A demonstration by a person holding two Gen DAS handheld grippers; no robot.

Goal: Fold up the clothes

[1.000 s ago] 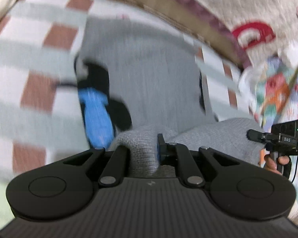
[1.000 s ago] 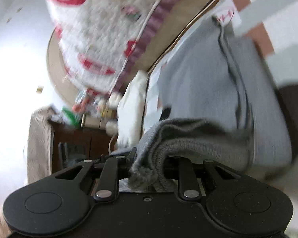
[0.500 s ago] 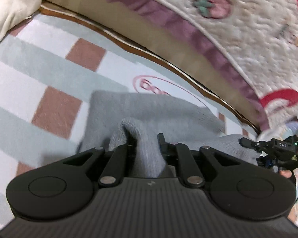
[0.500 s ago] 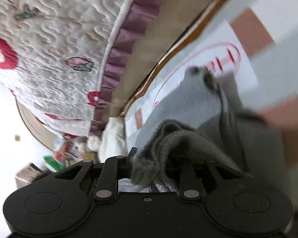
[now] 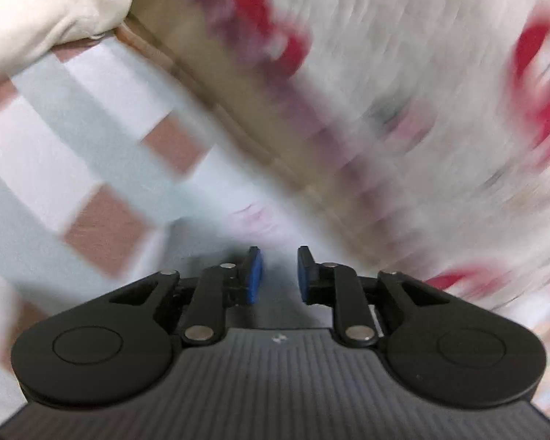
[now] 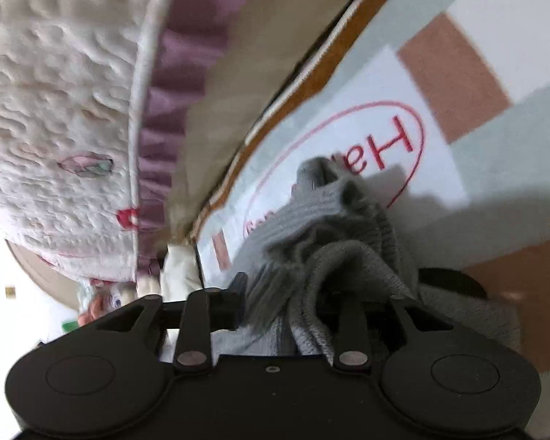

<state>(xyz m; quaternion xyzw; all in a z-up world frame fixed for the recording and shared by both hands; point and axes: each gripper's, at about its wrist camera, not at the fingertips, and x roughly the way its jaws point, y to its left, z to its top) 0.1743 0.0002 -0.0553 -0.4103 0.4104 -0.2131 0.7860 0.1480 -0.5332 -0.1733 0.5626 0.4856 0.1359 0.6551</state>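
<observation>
We see the gray knit sweater bunched up on the checked mat, partly over a red oval logo. Its folds lie between the fingers of our right gripper. Those fingers have just been opening; we cannot tell if they pinch the knit. Our left gripper has just been opening too. Its blue pads are spread with nothing between them. A quilted blanket with a purple frill hangs beside the mat.
</observation>
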